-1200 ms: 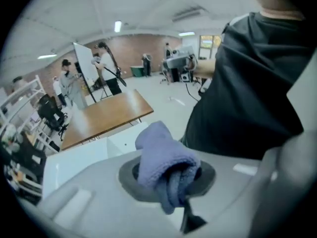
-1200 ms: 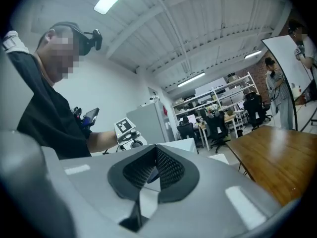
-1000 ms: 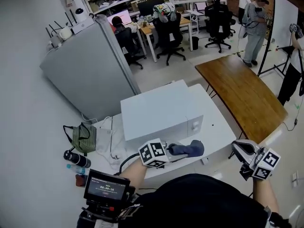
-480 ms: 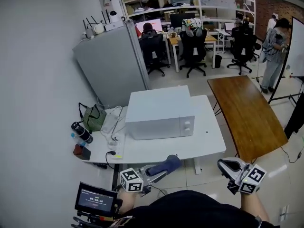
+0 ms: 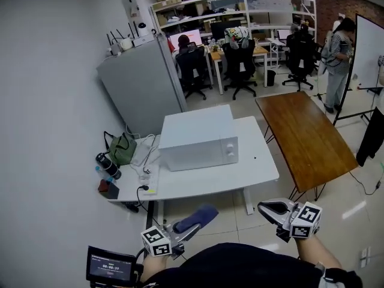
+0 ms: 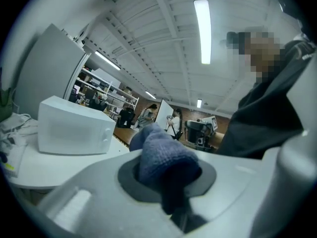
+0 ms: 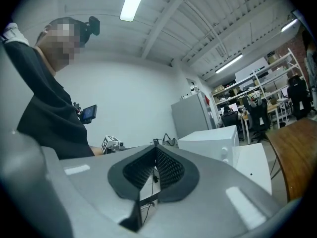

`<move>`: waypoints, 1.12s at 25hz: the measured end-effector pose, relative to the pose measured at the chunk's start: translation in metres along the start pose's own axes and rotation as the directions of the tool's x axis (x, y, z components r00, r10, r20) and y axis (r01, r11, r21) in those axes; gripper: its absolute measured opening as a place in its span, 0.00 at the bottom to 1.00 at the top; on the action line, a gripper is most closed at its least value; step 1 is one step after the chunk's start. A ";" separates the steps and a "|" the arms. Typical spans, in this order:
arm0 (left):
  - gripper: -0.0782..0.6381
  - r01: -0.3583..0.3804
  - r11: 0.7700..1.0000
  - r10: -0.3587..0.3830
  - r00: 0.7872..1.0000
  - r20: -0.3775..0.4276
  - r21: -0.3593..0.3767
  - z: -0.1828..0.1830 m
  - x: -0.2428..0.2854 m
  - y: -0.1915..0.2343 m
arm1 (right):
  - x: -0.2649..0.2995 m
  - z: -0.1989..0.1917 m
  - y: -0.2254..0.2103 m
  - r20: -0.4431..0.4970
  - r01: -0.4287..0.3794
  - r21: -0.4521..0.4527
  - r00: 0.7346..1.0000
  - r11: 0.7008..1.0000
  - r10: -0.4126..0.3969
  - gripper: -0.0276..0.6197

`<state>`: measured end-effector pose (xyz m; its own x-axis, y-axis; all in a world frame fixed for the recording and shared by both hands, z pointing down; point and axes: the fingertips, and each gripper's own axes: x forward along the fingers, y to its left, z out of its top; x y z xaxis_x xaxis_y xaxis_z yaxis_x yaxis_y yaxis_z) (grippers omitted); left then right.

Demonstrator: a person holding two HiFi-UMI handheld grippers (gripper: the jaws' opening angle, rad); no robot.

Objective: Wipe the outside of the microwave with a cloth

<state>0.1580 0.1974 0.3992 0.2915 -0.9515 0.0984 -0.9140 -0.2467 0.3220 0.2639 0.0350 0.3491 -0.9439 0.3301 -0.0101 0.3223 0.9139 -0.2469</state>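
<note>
Blue terry cloth, bunched in the left gripper, points toward the boxy white microwave on the white worktop, which lies ahead and well apart from both grippers. The left looks the nearer; the right gripper hangs off to the side. Left gripper view: jaws pinch the cloth, microwave ahead-left. Right gripper view: ribbed pads pressed together on nothing, microwave ahead-right. Wiping appears not yet begun.
</note>
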 end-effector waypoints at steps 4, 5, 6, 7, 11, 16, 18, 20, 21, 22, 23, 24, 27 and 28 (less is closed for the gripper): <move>0.19 -0.016 1.000 0.016 0.999 0.031 0.013 0.001 -0.065 0.003 | 0.042 -0.005 0.049 0.008 0.011 0.011 1.000 1.000 -0.011 0.05; 0.19 -0.025 1.000 0.024 0.999 0.030 0.011 -0.002 -0.082 0.003 | 0.053 -0.009 0.062 0.012 0.018 0.029 1.000 0.999 -0.018 0.05; 0.19 -0.031 0.999 0.031 0.999 0.028 0.009 -0.005 -0.099 0.003 | 0.063 -0.013 0.076 0.011 0.026 0.042 1.000 0.999 -0.026 0.05; 0.19 -0.030 1.000 0.030 0.999 0.024 0.008 -0.009 -0.114 0.002 | 0.072 -0.019 0.089 0.005 0.033 0.047 0.999 0.998 -0.034 0.05; 0.19 -0.004 1.000 0.005 0.999 0.045 -0.021 -0.020 -0.158 0.002 | 0.100 -0.035 0.129 -0.027 0.062 0.055 0.998 0.997 -0.061 0.05; 0.19 0.018 0.998 -0.009 0.990 0.140 -0.063 -0.013 -0.161 -0.005 | 0.091 -0.027 0.143 -0.033 0.091 0.027 0.995 0.996 -0.090 0.05; 0.19 0.028 0.997 -0.015 0.985 0.170 -0.076 -0.013 -0.153 -0.012 | 0.085 -0.021 0.140 -0.024 0.094 0.013 0.995 0.996 -0.093 0.05; 0.19 0.039 0.996 -0.025 0.983 0.180 -0.075 -0.014 -0.144 -0.020 | 0.081 -0.015 0.141 -0.017 0.082 -0.014 0.996 0.997 -0.083 0.05; 0.19 0.043 0.996 -0.029 0.983 0.182 -0.073 -0.014 -0.140 -0.022 | 0.079 -0.012 0.141 -0.014 0.075 -0.024 0.997 0.997 -0.075 0.05; 0.19 0.047 0.996 -0.032 0.982 0.186 -0.074 -0.013 -0.136 -0.022 | 0.078 -0.010 0.140 -0.012 0.070 -0.029 0.997 0.997 -0.070 0.05; 0.19 0.049 0.996 -0.034 0.981 0.189 -0.076 -0.012 -0.132 -0.022 | 0.076 -0.008 0.138 -0.012 0.067 -0.032 0.998 0.997 -0.067 0.05; 0.19 0.050 0.996 -0.034 0.981 0.191 -0.077 -0.010 -0.129 -0.022 | 0.073 -0.007 0.136 -0.013 0.067 -0.034 0.998 0.997 -0.068 0.05; 0.19 0.052 0.997 -0.039 0.979 0.199 -0.061 -0.005 -0.116 -0.026 | 0.061 -0.003 0.129 -0.006 0.077 -0.044 0.997 0.996 -0.077 0.05; 0.19 0.054 0.997 -0.043 0.979 0.200 -0.054 -0.004 -0.112 -0.028 | 0.056 -0.001 0.127 0.000 0.082 -0.047 0.997 0.996 -0.082 0.05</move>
<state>0.1518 0.3111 0.3831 0.2681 -0.9576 -0.1054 -0.8803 -0.2879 0.3770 0.2519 0.1698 0.3184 -0.9671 0.2542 0.0098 0.2471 0.9479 -0.2011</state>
